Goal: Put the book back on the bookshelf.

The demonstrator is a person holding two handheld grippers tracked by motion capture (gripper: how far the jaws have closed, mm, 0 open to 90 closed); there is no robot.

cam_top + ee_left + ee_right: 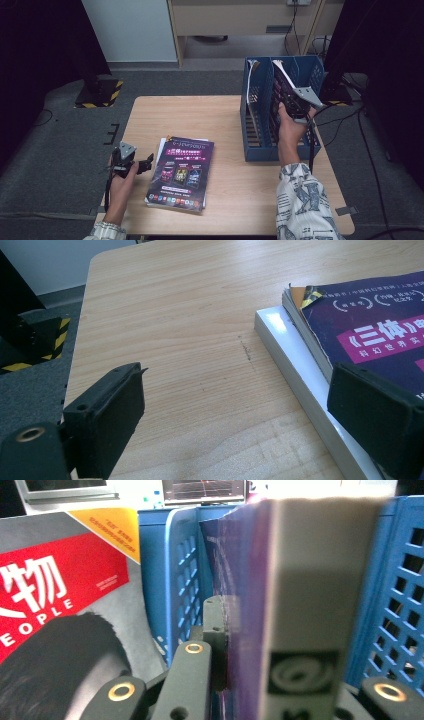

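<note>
At the right of the high view, the right tongs point(294, 102) sit inside the blue file rack point(260, 145), which stands on the right part of the wooden worktop point(200, 112). They are clamped on a purple-covered book point(285, 87) held upright in the rack's right-hand compartment. In the right gripper view the book point(300, 580) rises edge-on between the black jaws, pressed from both sides, with blue lattice walls point(395, 600) close on either side. A red-and-grey magazine point(55, 590) stands in the next compartment, at the left of that view; its title is partly cut off, so it reads perhaps as "PEOPLE".

At the lower left of the high view, the left tongs point(145, 164) rest near the worktop's left edge, jaws spread apart and gripping nothing. Just beside them, toward the frame's centre, lies a stack of books point(182, 172), a purple magazine on top. In the left gripper view the stack point(340, 340) lies at the right, by the right-hand jaw, apparently not touching it.
</note>
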